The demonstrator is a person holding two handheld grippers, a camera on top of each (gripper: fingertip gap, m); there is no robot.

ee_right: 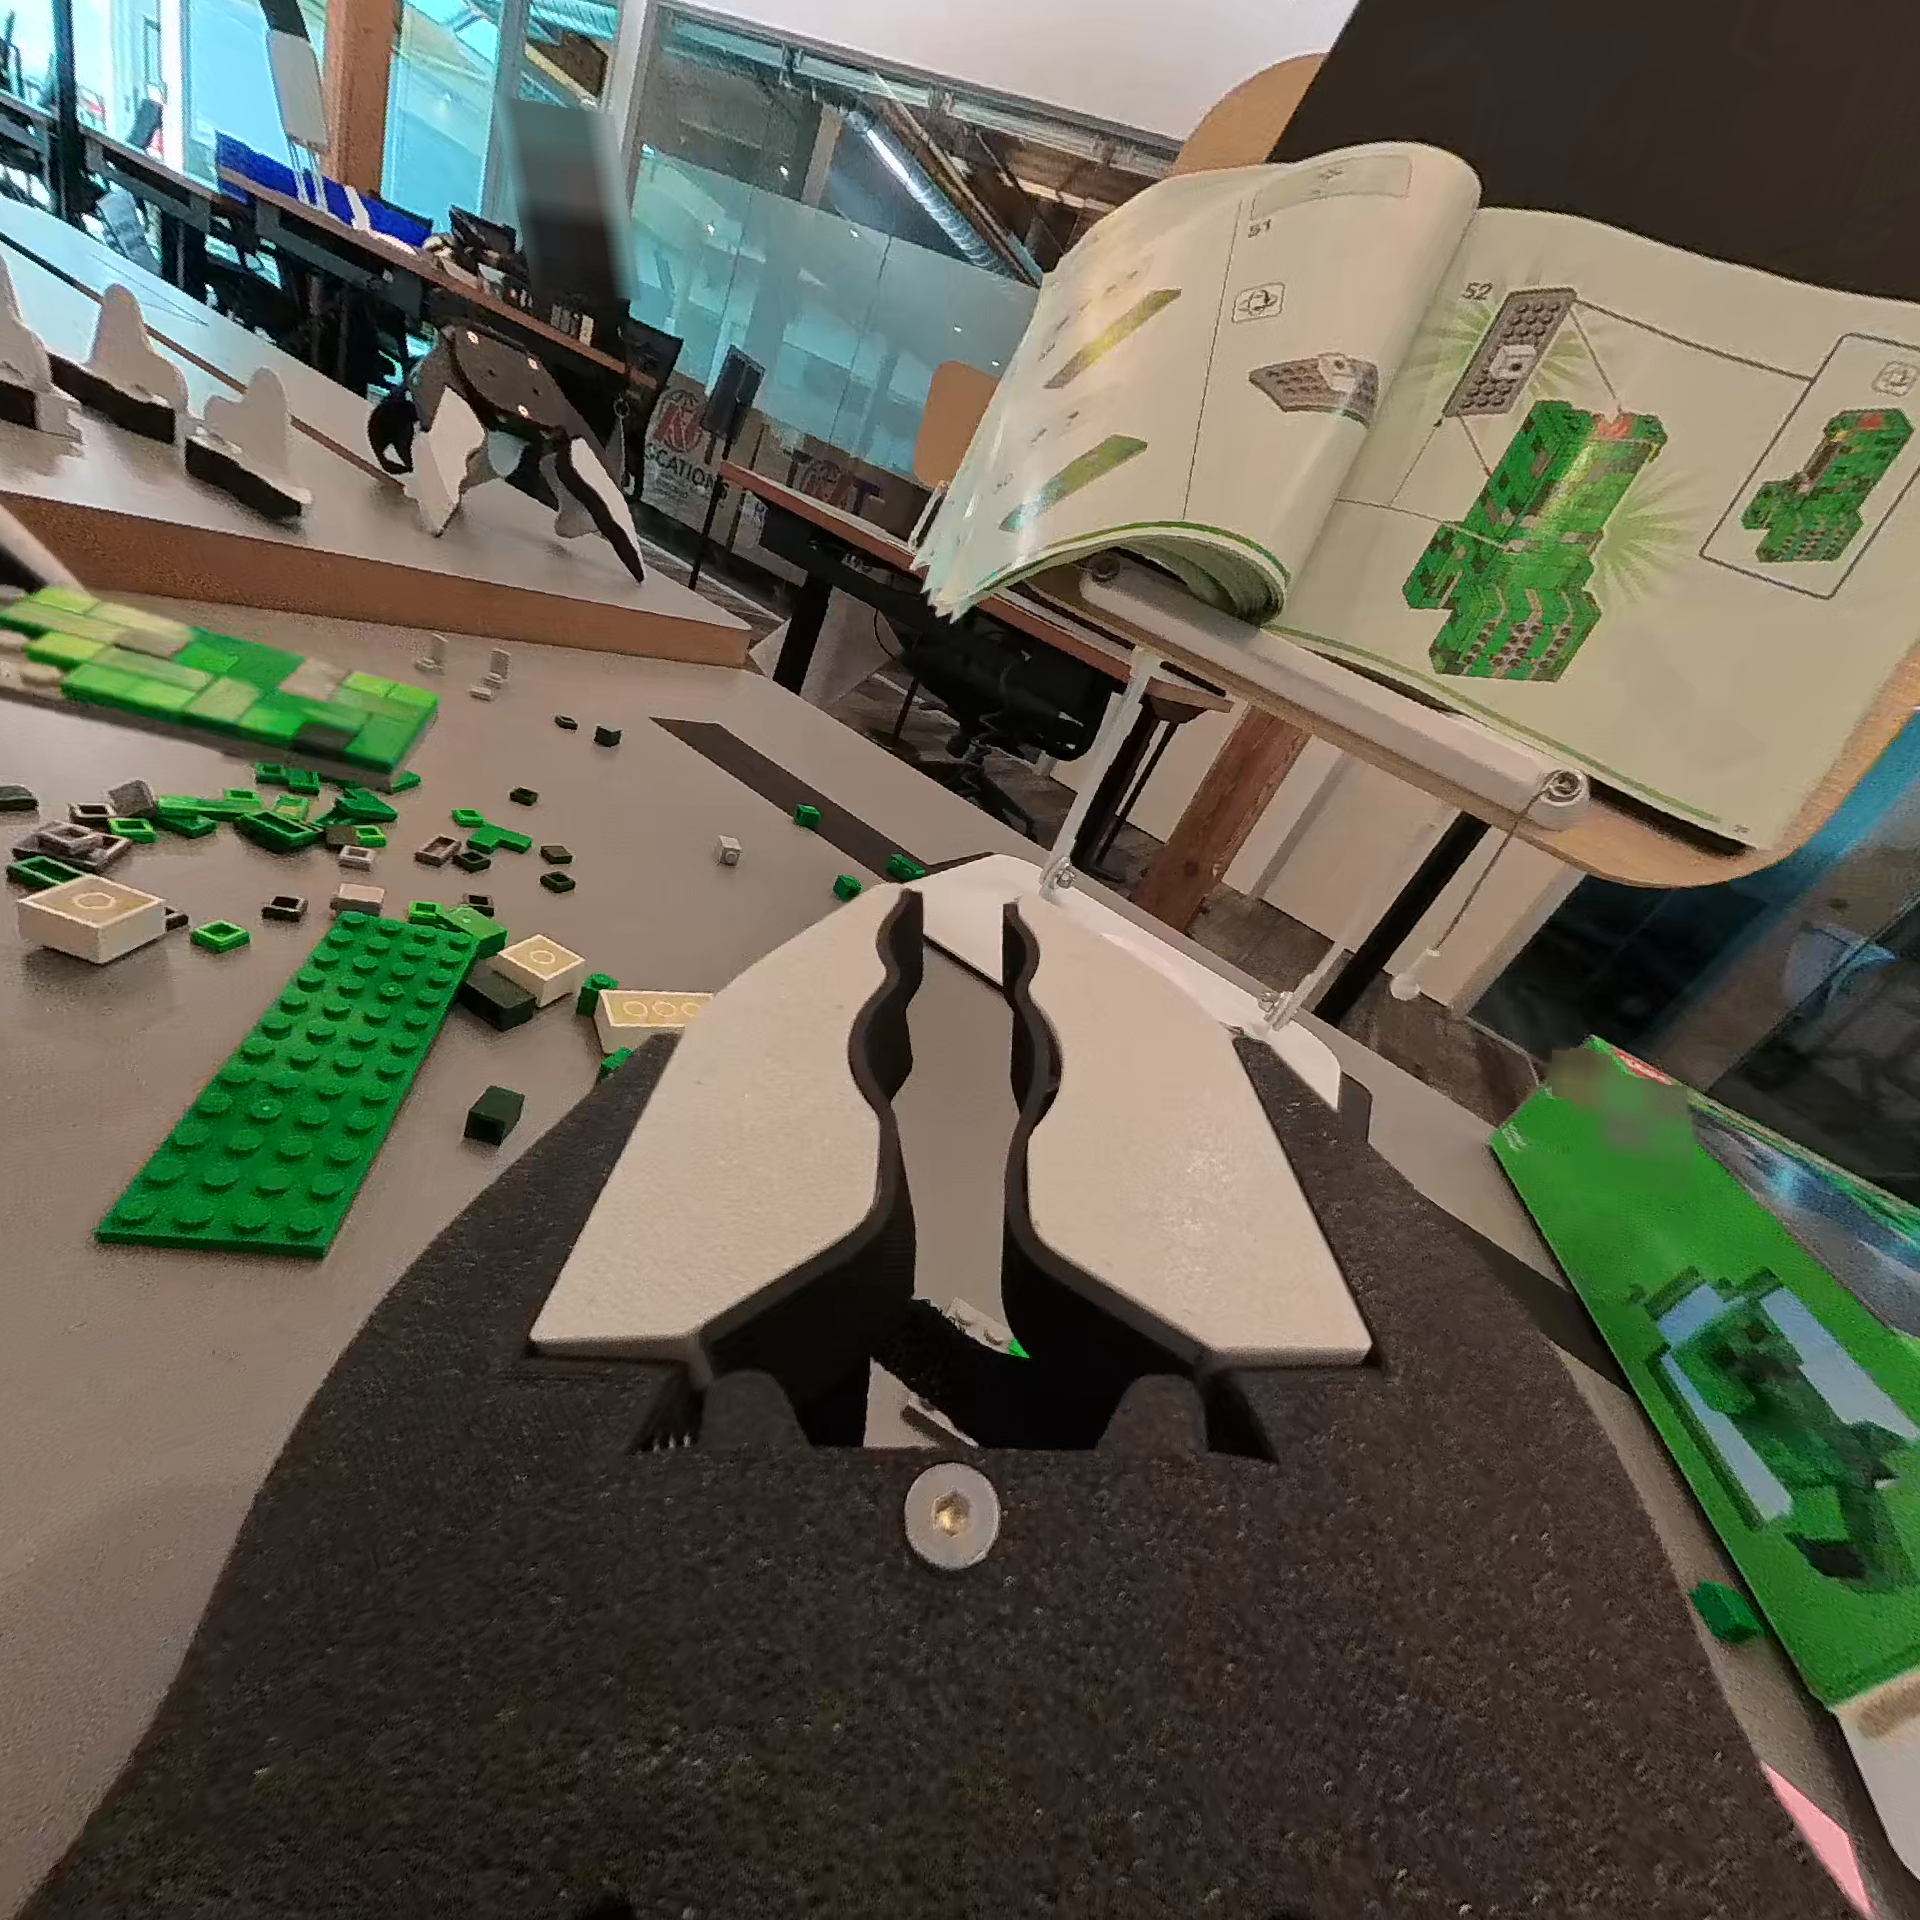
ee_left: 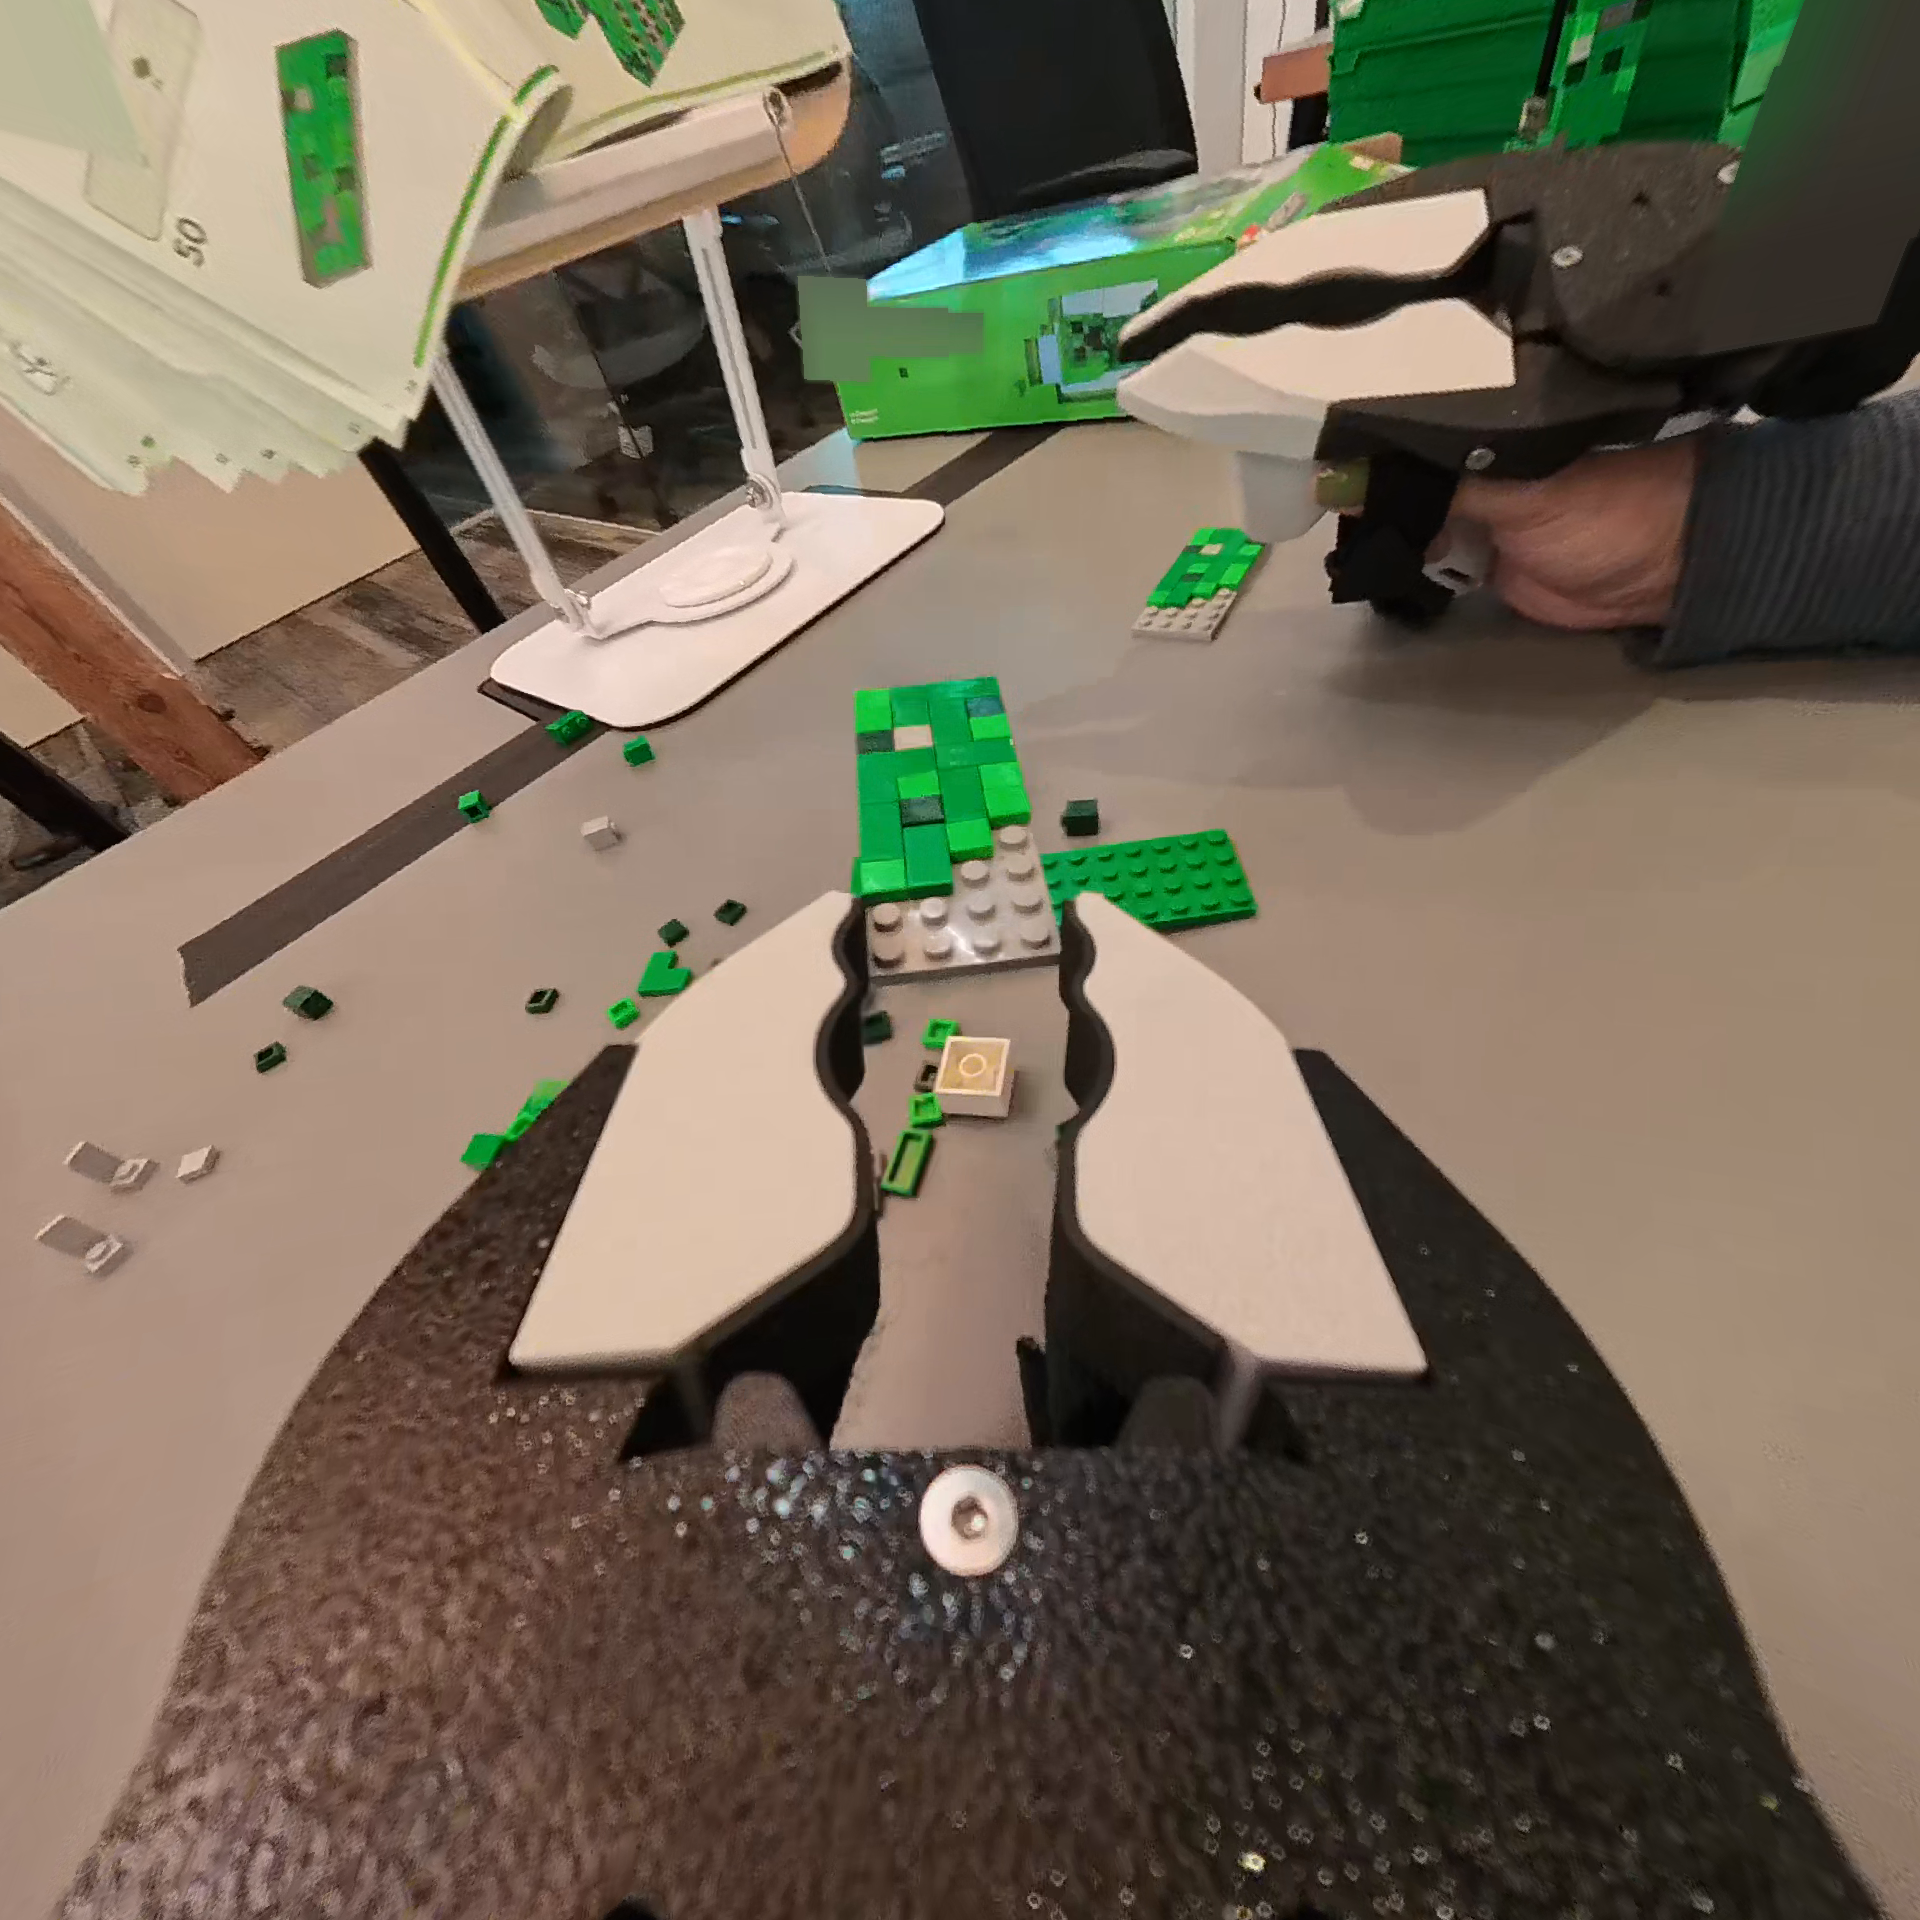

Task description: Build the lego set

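The left tool (ee_left: 961,935) grips a grey plate (ee_left: 966,930) partly tiled green. The right tool (ee_right: 961,935), slightly open, holds nothing. Loose bricks (ee_right: 312,831) litter the bench (ee_left: 1455,1143) beside a booklet stand (ee_left: 717,613).

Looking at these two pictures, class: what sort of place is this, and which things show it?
Probably an open office or lab used as a brick-building workstation: a grey table strewn with small green bricks, an instruction booklet on a white stand, and rows of desks behind glass partitions.
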